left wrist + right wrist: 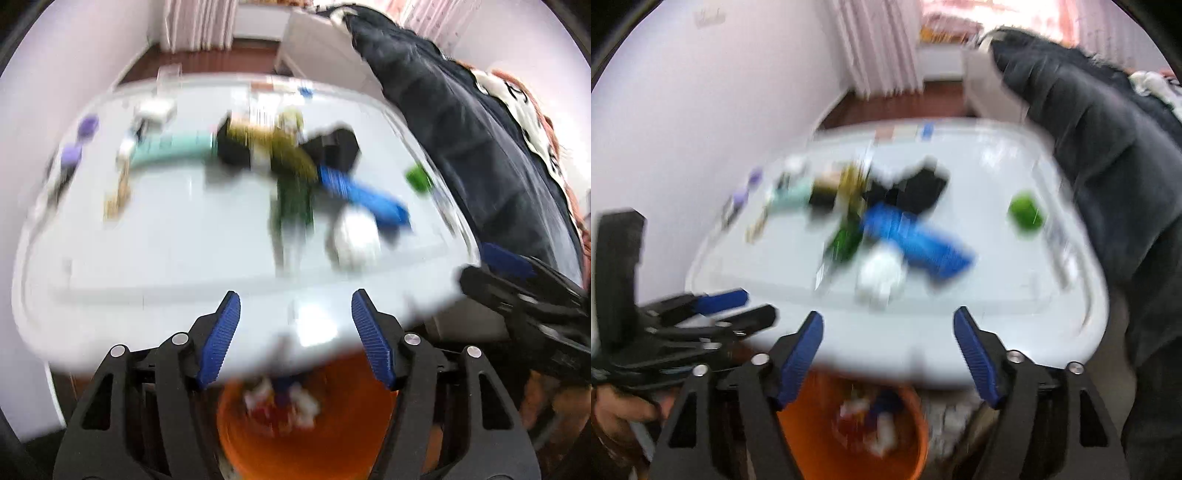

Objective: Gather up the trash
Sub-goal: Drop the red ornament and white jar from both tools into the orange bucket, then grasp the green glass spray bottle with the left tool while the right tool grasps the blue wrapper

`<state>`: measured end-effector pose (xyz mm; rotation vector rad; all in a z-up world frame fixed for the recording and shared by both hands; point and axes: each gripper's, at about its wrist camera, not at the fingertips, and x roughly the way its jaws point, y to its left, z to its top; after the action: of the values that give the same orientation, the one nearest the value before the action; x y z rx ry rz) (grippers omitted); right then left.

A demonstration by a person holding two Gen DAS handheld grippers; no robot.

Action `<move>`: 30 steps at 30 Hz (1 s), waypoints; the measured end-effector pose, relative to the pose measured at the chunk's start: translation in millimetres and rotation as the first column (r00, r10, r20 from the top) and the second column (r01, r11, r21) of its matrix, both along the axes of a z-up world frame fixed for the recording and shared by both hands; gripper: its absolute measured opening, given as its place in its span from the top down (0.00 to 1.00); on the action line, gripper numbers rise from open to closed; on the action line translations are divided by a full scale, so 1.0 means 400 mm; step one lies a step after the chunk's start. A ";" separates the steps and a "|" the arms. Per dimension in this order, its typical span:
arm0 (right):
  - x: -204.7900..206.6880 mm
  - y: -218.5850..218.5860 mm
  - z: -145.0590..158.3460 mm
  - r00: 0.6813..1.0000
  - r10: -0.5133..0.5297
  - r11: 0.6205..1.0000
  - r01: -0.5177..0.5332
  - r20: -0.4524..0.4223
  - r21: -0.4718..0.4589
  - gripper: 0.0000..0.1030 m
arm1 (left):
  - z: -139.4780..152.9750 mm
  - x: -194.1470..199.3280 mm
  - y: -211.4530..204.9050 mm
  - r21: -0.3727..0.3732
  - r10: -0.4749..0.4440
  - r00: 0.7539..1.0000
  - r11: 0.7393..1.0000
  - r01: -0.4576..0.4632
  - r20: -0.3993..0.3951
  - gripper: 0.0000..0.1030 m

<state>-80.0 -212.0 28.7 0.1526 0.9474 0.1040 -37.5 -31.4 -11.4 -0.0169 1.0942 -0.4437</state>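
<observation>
**A:** Pale walls and a white tabletop (147,240) are what's seen from the left wrist view, all badly smeared. Scattered on it: a white crumpled paper ball (356,236), a green bottle-like thing (293,201), a small green lump (419,177), plus blue and black clutter that can't be made out. The left gripper (295,334) is held open with nothing between its blue pads, right over the round orange plastic bin (295,443) below the table edge. Some scraps can be seen inside the bin.

**B:** Same story from the right wrist view. The right gripper (888,356) is spread wide and empty too, with the orange bin (857,435) underneath and bits already sitting in it. The paper ball (881,275) and green lump (1025,212) are left lying on the table (979,295).

**A:** So partly done, it'd be judged: some trash binned, several pieces left to be fetched.
</observation>
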 end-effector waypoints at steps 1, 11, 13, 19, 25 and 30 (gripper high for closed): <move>0.013 -0.021 0.013 0.999 -0.016 1.000 0.016 0.029 -0.017 0.28 | -0.007 0.034 -0.017 0.018 0.009 1.000 1.000 -0.009 0.011 0.40; 0.004 -0.030 -0.050 0.998 -0.013 0.996 0.018 0.057 -0.083 0.25 | -0.110 0.172 -0.099 0.114 0.005 1.000 0.993 -0.002 -0.026 0.40; 0.008 -0.032 -0.058 0.999 -0.012 0.996 0.016 0.053 -0.084 0.25 | -0.125 0.183 -0.114 0.126 -0.005 1.000 0.992 0.008 -0.020 0.40; 0.018 -0.046 -0.060 0.998 -0.022 0.995 0.027 0.052 -0.100 0.34 | -0.136 0.184 -0.126 0.181 -0.037 0.998 0.983 0.027 0.050 0.64; 0.079 -0.045 -0.037 1.000 0.013 0.987 -0.009 0.022 -0.158 0.38 | -0.066 0.125 -0.048 0.108 -0.004 0.997 0.994 -0.005 0.081 0.64; 0.192 -0.001 -0.067 0.992 0.115 0.980 -0.122 -0.055 -0.158 0.37 | -0.017 0.048 -0.008 0.058 0.000 0.991 0.998 -0.008 0.131 0.64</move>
<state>-3.4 -212.3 2.0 -0.0514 1.0058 0.1333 -18.3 -34.4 -18.2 0.0606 0.9774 -0.4033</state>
